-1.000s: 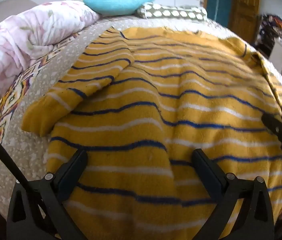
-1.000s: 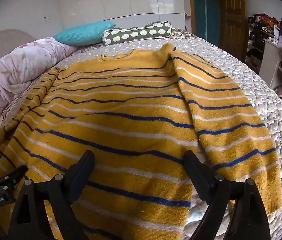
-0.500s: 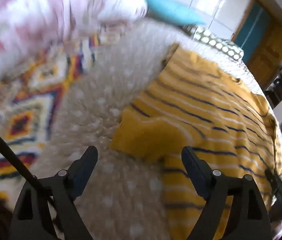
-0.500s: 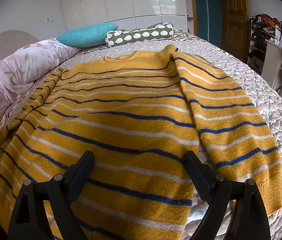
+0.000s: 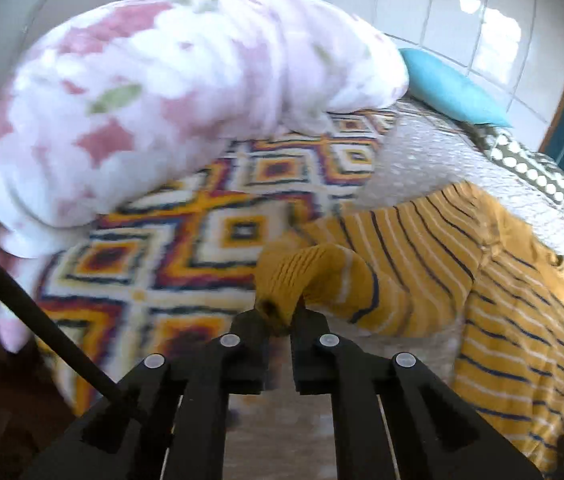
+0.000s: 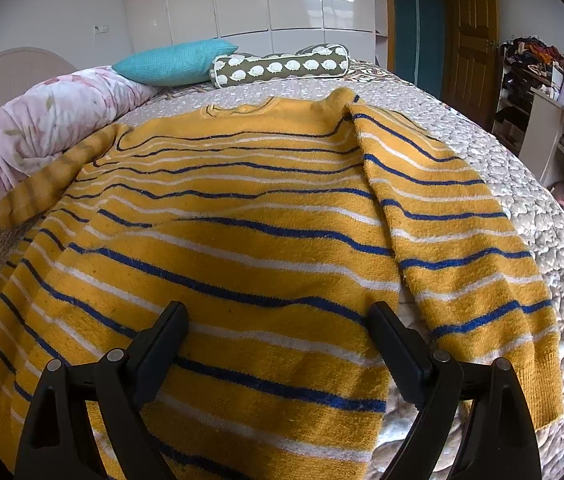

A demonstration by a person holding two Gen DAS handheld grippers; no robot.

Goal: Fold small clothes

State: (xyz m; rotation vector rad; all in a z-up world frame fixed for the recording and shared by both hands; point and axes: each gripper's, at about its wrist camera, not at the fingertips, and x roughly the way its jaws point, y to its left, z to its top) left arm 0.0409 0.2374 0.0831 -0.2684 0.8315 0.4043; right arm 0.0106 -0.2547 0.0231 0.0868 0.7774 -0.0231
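Note:
A yellow sweater with blue and white stripes [image 6: 241, 216] lies spread flat on the bed, collar at the far end. My left gripper [image 5: 279, 326] is shut on the cuff of the sweater's left sleeve [image 5: 294, 280] and holds it lifted off the bed. In the right wrist view that sleeve [image 6: 37, 188] rises off the bed toward the left edge. My right gripper [image 6: 277, 344] is open and empty, hovering over the sweater's hem. The right sleeve [image 6: 454, 240] lies flat along the sweater's right side.
A pink floral duvet [image 5: 153, 92] is bunched along the left side of the bed. A teal pillow [image 6: 173, 62] and a patterned bolster [image 6: 282, 66] lie at the head. A diamond-patterned blanket [image 5: 201, 240] shows under the duvet. Shelves [image 6: 554, 120] stand to the right.
My left gripper swung left off the sweater's body, closed on the left sleeve cuff and lifted it. My right gripper stayed open over the hem.

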